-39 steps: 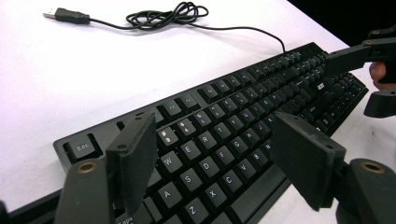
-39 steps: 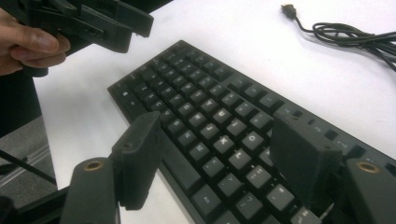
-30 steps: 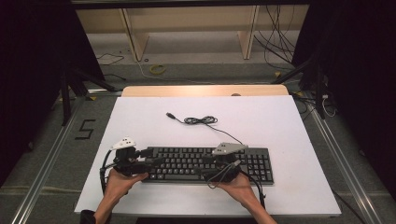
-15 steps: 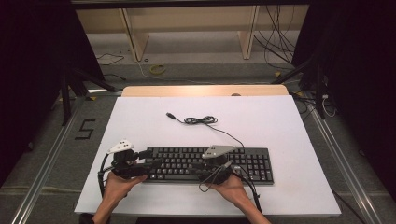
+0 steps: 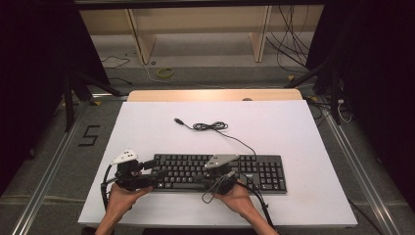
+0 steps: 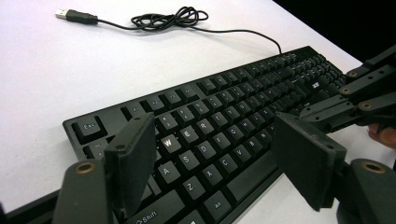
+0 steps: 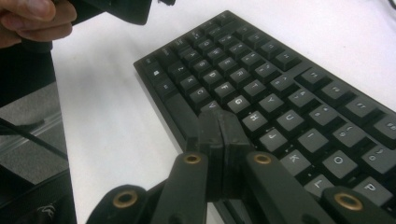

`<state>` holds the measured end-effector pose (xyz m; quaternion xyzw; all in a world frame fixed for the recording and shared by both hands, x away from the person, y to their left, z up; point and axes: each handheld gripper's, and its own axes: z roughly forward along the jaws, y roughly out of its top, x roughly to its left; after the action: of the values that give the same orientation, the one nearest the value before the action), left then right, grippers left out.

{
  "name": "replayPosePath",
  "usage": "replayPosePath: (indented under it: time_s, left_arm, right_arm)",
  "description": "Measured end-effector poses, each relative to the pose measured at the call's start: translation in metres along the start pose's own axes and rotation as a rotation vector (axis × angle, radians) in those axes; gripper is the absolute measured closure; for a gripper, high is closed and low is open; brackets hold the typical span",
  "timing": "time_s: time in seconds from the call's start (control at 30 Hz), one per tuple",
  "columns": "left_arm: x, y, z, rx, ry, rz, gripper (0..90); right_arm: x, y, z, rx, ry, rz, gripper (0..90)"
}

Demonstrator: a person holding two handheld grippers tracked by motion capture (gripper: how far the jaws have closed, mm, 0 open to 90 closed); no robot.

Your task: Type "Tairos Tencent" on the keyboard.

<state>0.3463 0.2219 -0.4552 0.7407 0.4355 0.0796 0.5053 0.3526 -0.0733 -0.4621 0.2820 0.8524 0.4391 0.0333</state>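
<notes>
Two claws worked at one black keyboard (image 5: 215, 172), which lay near the front edge of the white counter (image 5: 293, 127). The left claw (image 6: 219, 158) stood at the keyboard's left end with its jaws wide apart, one over the leftmost key columns and the other off the front edge by the space bar, gripping nothing. The right claw (image 7: 219, 140) had just been closing and now had its jaws pressed flat together with nothing between them, their joined tip poised just above the bottom letter row near the V key; whether it actually touched a key could not be told. By my reading, the step in hand was the pressing of a key with the closed right claw while the left steadied or waited at the keyboard's end. The next move would call for a short, straight push down onto a single keycap, kept narrow enough not to catch its neighbours, then a clean lift. Behind the keyboard its own cable (image 5: 210, 126) lay in a loose coil, ending in a USB plug (image 5: 179, 120) well apart from both claws and no hindrance. The neighbouring keys were the only real obstacle; the counter around the keyboard offered free room.
</notes>
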Motion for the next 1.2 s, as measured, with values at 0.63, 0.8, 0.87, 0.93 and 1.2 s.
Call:
replayPosePath:
  time_s: [0.63, 0.8, 0.87, 0.93, 1.2]
  left_arm:
    - [0.002, -0.005, -0.006, -0.014, 0.009, -0.011, 30.3]
    - [0.003, -0.006, -0.008, -0.014, 0.011, -0.014, 30.3]
    - [0.004, -0.006, -0.008, -0.014, 0.011, -0.012, 30.3]
    - [0.003, -0.006, -0.008, -0.013, 0.011, -0.012, 30.4]
    - [0.004, -0.006, -0.009, -0.011, 0.012, -0.014, 30.5]
  right_arm:
    - [0.003, 0.002, 0.017, 0.029, 0.003, -0.016, 90.0]
    - [0.005, 0.001, 0.022, 0.046, -0.001, -0.031, 90.0]
    - [0.006, 0.002, 0.024, 0.047, -0.002, -0.03, 90.0]
    - [0.005, 0.001, 0.025, 0.052, -0.006, -0.034, 90.0]
    - [0.006, -0.001, 0.031, 0.09, -0.031, -0.064, 90.0]
